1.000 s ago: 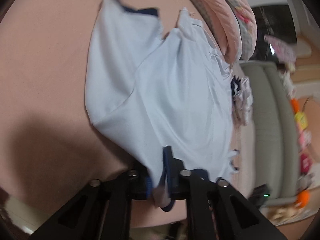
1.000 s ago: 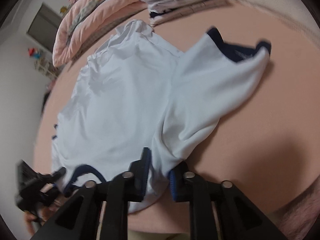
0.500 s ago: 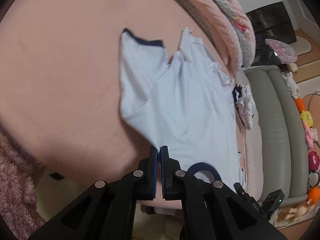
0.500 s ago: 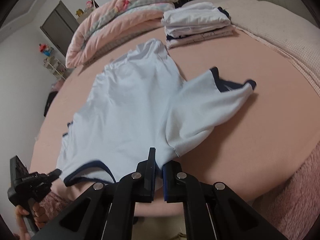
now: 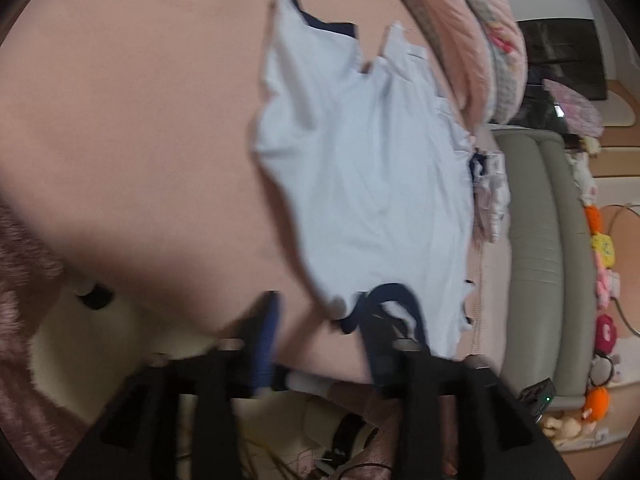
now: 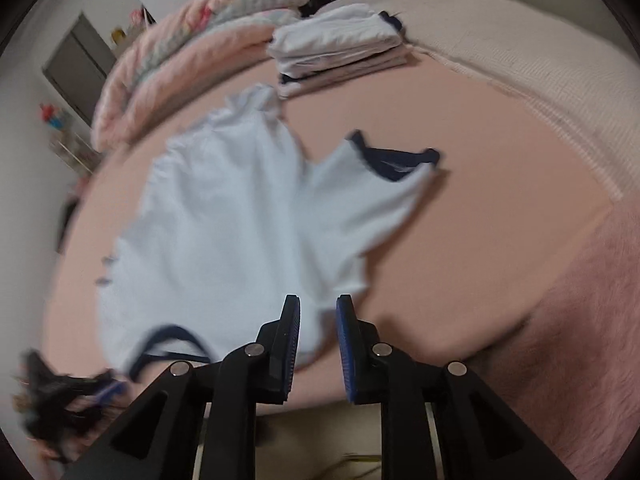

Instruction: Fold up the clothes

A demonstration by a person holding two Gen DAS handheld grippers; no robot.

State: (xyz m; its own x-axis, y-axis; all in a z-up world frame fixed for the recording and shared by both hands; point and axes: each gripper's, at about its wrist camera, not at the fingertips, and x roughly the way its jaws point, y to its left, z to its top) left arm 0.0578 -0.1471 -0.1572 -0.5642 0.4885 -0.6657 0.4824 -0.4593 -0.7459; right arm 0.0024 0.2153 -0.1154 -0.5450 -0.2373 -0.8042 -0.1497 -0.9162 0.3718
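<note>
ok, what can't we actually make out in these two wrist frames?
- Left wrist: left gripper smeared by motion blur; pad edges unclear.
- Left wrist: the shirt collar partly hidden behind the right finger.
- Right wrist: left gripper at lower left is a blurred dark shape, cut by the edge.
- Right wrist: folded stack too blurred to count garments.

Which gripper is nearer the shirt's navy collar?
Left. The left gripper sits open right at the collar, one finger over it. The right gripper, open, is beside the collar at the shirt's edge.
</note>
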